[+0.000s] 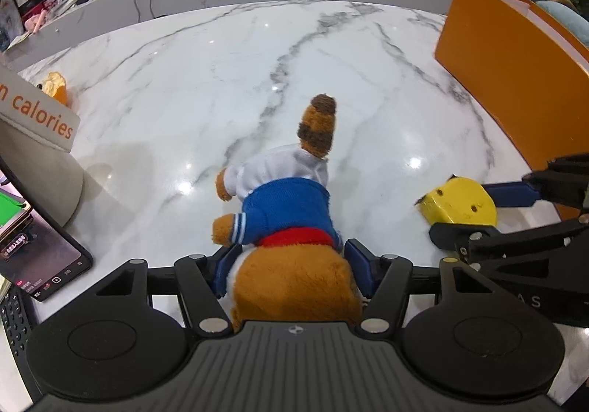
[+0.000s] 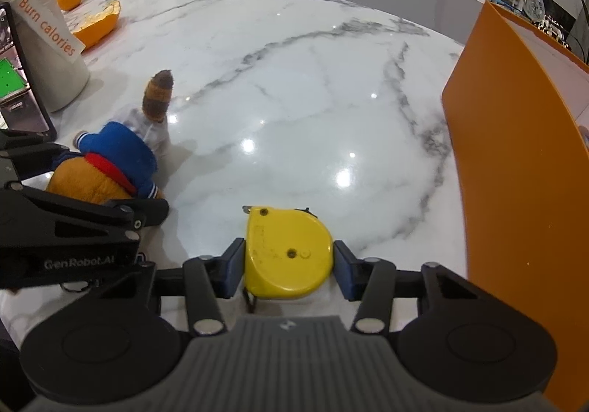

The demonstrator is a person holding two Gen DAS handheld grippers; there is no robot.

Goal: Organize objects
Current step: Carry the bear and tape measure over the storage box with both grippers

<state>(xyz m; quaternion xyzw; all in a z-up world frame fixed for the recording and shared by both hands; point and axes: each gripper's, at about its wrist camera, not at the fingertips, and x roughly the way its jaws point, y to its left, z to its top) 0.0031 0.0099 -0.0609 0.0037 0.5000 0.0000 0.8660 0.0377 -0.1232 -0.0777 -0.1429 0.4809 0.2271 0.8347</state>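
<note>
Left gripper (image 1: pixel 291 265) jaws clamp the brown plush toy in a blue sweater (image 1: pixel 291 206). Right gripper (image 2: pixel 289 261) jaws clench the yellow plastic tape measure (image 2: pixel 287 254), beside the toy. Risk: smooth casing may slip out on lifting.

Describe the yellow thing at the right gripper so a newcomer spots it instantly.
Start at the tall orange box on the right of the white marble table. Just left of its near end, a yellow tape measure sits between the right gripper pads. It is the only hard, yellow, D-shaped item; its neighbour is a plush toy in a blue sweater.
</note>
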